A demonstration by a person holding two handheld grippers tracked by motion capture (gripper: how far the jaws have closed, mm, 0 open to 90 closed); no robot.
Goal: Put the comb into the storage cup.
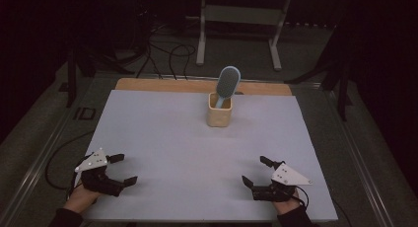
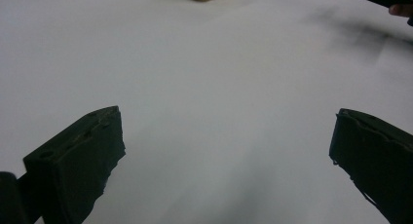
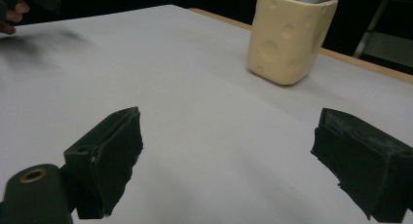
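1. Black jaws stand wide apart on the left gripper [image 1: 123,169], which a hand [image 1: 81,198] holds low over the near left corner of the table; nothing lies between the jaws. A grey three-cornered plate [image 1: 91,161] sits on top of it.
2. In the left gripper view the two jaws of that gripper [image 2: 226,136] rise at either side with bare white sheet [image 2: 204,87] between them, and they grip nothing.
3. At the near right, the right gripper [image 1: 255,170] is held by the other hand [image 1: 287,204], its jaws likewise spread wide and empty, its own grey plate [image 1: 291,175] pointing outward to the right.
4. The right gripper view shows its gripper [image 3: 226,146] with both jaws far apart above the white sheet [image 3: 195,117], the cream cup [image 3: 290,36] well beyond them and a little to the right.
5. Both grippers sit well apart from each other and well apart from the cup.
6. Farther off, near the middle of the far edge of the white sheet [image 1: 197,138], the cream cup [image 1: 219,110] stands upright. Its wall has round dimples, seen in the right gripper view.
7. A blue hairbrush [image 1: 227,83] stands in the cup handle down, its oval head leaning slightly to the right above the rim.
8. Behind the sheet a strip of wooden tabletop [image 1: 162,84] shows.
9. Beyond the table lie dark cables [image 1: 170,52] on the floor and the pale legs of a metal frame [image 1: 241,15].
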